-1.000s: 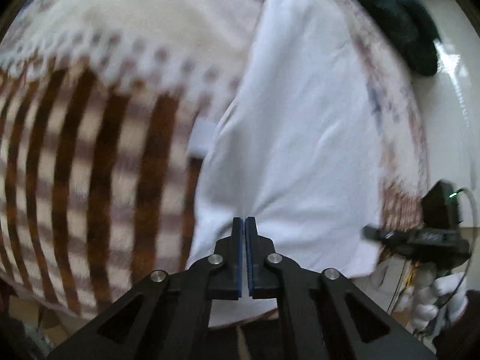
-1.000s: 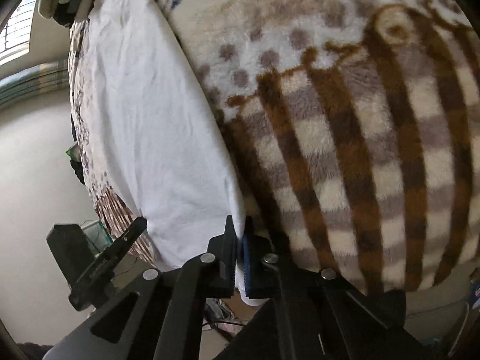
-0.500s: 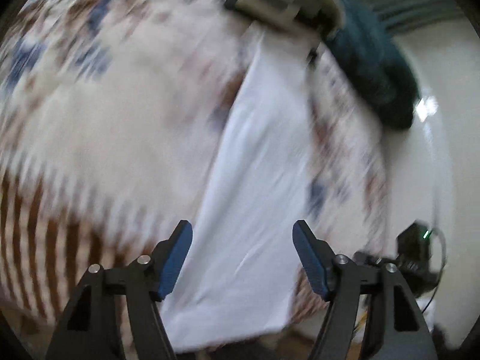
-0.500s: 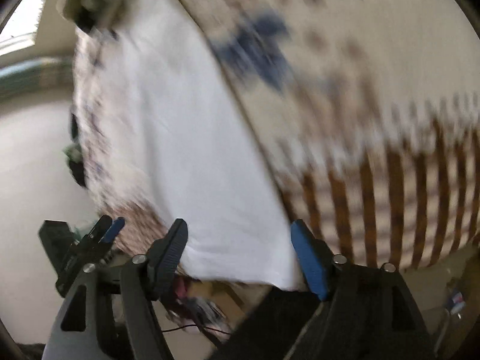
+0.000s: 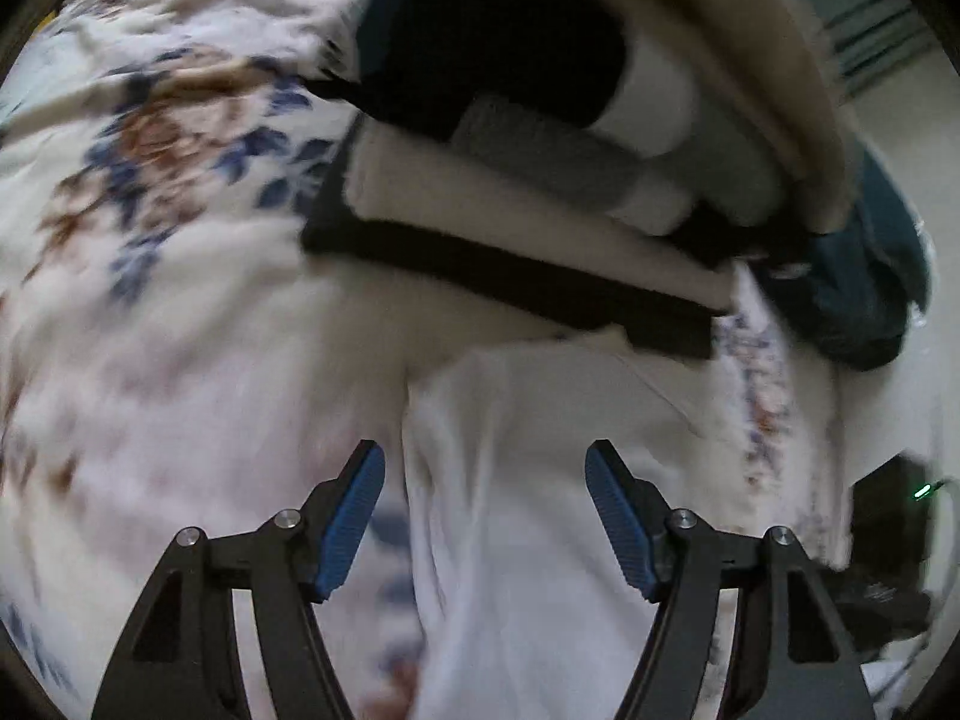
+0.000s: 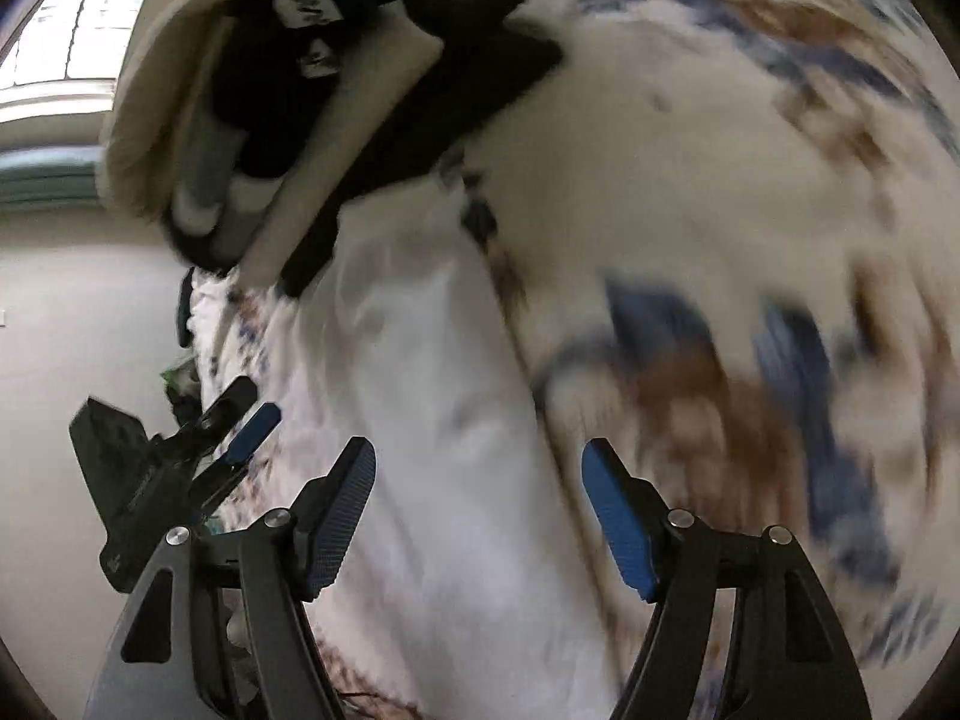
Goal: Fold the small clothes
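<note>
Below, the fleecy floral cream blanket (image 5: 150, 312) carried a flat white cotton garment (image 5: 528, 480) beside a stack of folded clothes (image 5: 540, 204). We held the left gripper (image 5: 485, 516) and right gripper (image 6: 479, 510) above the garment, jaws apart, gripping nothing.

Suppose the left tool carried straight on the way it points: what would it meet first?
Most likely the white garment lying flat on the floral blanket. The open left tool frames it, with nothing in between; the stacked clothes lie further on. Blur makes depth uncertain.

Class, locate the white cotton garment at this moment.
In both wrist views the white cotton garment lies on the floral blanket, just below the stack of folded clothes.
</note>
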The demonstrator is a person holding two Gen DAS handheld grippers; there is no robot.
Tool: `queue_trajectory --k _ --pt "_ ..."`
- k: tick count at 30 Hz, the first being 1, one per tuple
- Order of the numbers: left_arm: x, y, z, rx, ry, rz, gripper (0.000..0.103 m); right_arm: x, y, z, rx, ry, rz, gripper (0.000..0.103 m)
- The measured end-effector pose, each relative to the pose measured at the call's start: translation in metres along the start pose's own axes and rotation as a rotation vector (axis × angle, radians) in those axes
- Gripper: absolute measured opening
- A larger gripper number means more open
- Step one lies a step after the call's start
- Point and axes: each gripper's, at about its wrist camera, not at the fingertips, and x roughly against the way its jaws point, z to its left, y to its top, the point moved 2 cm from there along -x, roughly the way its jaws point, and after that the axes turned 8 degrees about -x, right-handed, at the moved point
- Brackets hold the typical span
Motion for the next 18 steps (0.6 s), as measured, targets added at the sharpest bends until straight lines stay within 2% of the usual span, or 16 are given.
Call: queue_trajectory --k 4,6,8,9,10,13,16,17,18 --pt "-0.025 0.011 0.008 -0.022 0.043 0.004 0.065 -0.025 0.035 0.014 0.018 0.038 0.045 0.074" --pt "-0.031 0.014 0.020 -0.006 0.091 0.008 0.065 -0.041 0.045 0.019 0.037 0.017 0.069 0.073" --pt "-0.033 0.015 0.031 0.024 0.116 0.016 0.065 -0.049 0.048 0.019 0.073 -0.046 0.050 0.053" --pt "-0.033 0.014 0.034 0.039 0.104 0.015 0.065 -0.054 0.052 0.014 0.066 -0.106 0.043 0.028" --pt "-0.029 0.014 0.034 0.043 0.102 0.013 0.065 -0.057 0.058 0.007 0.037 -0.130 0.043 0.025" --pt "-0.011 0.019 0.017 -0.034 0.115 -0.012 0.065 -0.048 0.065 0.001 -0.015 -0.084 0.035 0.025" --pt "0.004 0.029 -0.008 -0.174 0.130 -0.053 0.067 -0.027 0.067 0.009 -0.022 0.032 0.014 0.026" --pt "0.003 0.031 -0.014 -0.213 0.135 -0.047 0.067 -0.022 0.068 0.015 0.004 0.052 0.008 0.027" --pt "0.000 0.034 -0.017 -0.244 0.140 -0.036 0.067 -0.021 0.068 0.025 0.051 0.065 0.021 0.035"
